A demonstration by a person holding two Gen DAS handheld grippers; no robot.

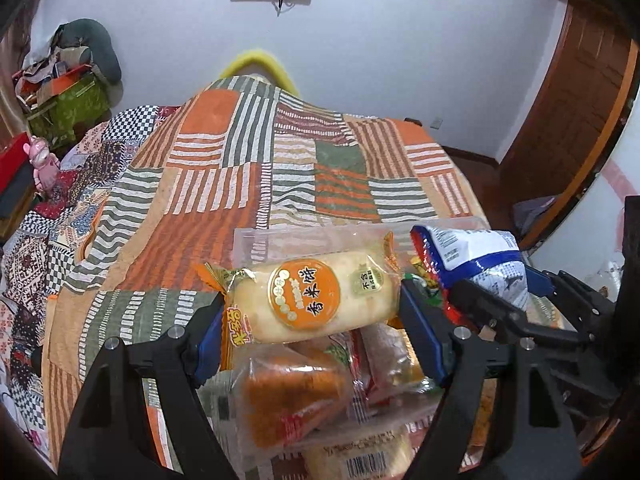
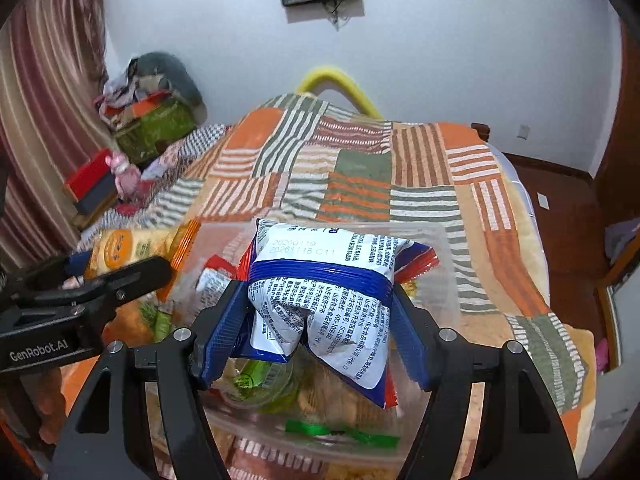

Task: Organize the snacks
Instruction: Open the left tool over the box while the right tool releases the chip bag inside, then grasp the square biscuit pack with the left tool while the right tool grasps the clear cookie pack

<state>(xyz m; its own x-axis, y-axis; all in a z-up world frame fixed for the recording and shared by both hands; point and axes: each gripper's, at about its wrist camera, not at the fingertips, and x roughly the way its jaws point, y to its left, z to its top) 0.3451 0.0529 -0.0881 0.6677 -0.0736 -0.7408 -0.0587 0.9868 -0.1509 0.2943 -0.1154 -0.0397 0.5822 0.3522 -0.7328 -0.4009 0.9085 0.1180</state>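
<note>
My left gripper (image 1: 310,322) is shut on a rice cracker pack (image 1: 316,294) with an orange round label, held above a clear plastic bin (image 1: 256,240) of snacks on the bed. My right gripper (image 2: 316,320) is shut on a white and blue snack bag (image 2: 324,280), held over the same clear bin (image 2: 444,272). The bag also shows at the right of the left wrist view (image 1: 476,256). The cracker pack shows at the left of the right wrist view (image 2: 132,248), with the left gripper's black finger below it. Several wrapped snacks (image 1: 296,392) lie in the bin beneath both grippers.
The bin sits on a patchwork bedspread (image 1: 248,168) in orange, green and white stripes. A yellow headboard (image 2: 340,80) stands at the far end. Cluttered boxes (image 1: 64,96) and a pink toy (image 1: 44,164) lie at the left. Wooden furniture (image 1: 568,128) stands at the right.
</note>
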